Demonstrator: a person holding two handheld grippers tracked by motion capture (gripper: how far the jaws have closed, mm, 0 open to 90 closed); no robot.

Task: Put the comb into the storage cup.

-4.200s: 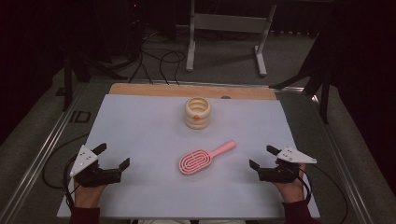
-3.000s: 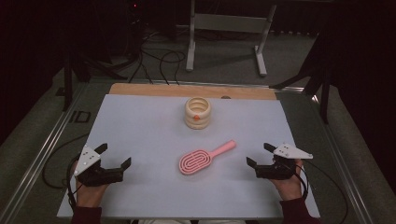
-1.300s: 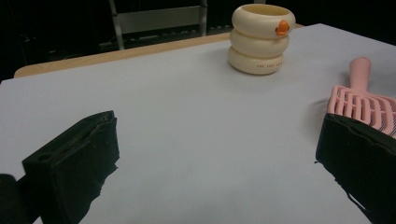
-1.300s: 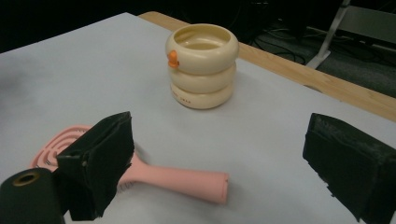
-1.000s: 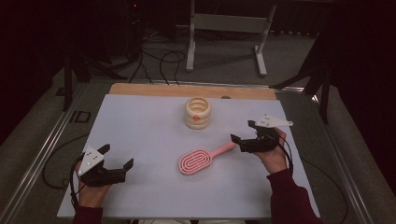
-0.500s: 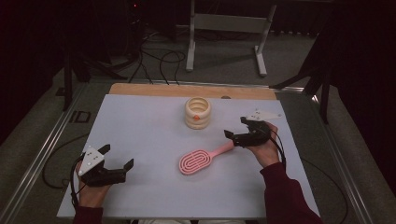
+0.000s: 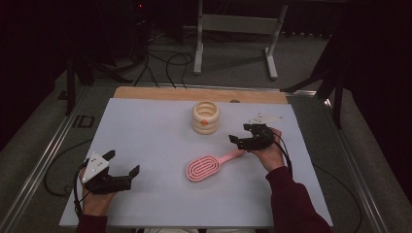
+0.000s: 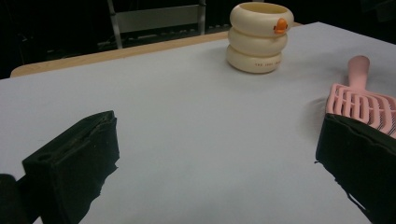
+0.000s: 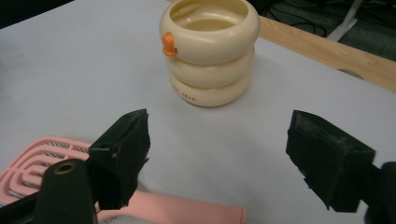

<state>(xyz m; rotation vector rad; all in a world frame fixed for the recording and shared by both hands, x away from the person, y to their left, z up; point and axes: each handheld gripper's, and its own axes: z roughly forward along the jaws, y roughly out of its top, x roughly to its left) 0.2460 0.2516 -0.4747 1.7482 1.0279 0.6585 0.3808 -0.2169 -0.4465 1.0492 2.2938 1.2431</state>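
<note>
The right gripper (image 7: 241, 141), jaws apart and just closing, is hovering at the handle end of the pink slotted brush (image 7: 210, 165) mid-table (image 7: 145, 126). The left gripper (image 7: 121, 165) is resting released near the front edge, open surface around it.

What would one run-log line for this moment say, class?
right tongs: open, closing, above pink hairbrush handle end, no grip | left tongs: open, nothing between | cream ringed cup: upright, untouched

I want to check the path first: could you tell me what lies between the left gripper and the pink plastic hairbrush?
Nothing: bare pale table surface separates the left gripper from the pink plastic hairbrush, in the high view and left gripper view.
</note>
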